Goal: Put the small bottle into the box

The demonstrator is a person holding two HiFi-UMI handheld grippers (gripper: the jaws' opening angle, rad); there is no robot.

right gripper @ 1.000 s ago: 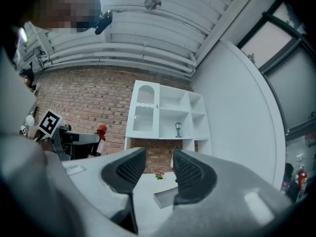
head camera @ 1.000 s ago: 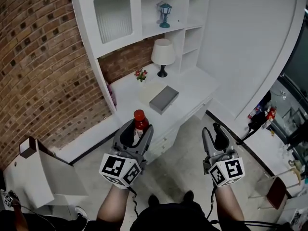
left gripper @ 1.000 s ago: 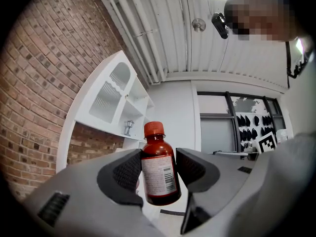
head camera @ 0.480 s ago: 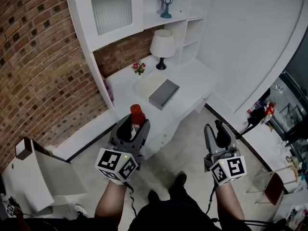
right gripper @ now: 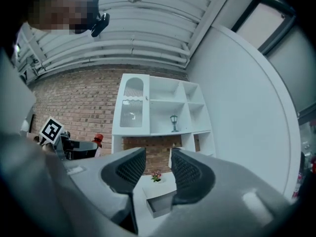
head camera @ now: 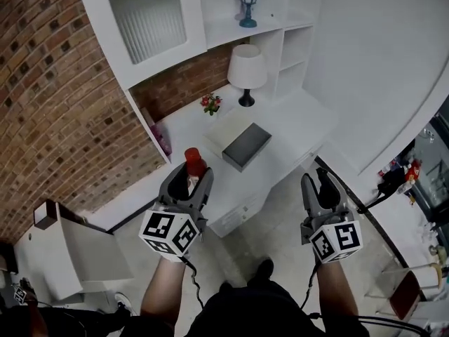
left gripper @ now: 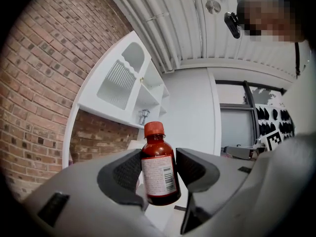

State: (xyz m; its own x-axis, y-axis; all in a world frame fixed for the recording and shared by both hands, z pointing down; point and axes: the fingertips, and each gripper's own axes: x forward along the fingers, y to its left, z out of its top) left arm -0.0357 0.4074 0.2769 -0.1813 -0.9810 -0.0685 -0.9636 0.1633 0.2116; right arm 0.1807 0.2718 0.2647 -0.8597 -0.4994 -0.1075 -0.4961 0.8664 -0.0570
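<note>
The small brown bottle [left gripper: 158,174], red-capped and paper-labelled, is pinched upright between the textured dark pads of the left gripper [head camera: 188,179]. The right gripper [right gripper: 157,169] is held empty, jaws parted. Farther off, a rectangular grey box [head camera: 247,146], seemingly open-topped, is set on the smooth white desk [head camera: 298,125].
</note>
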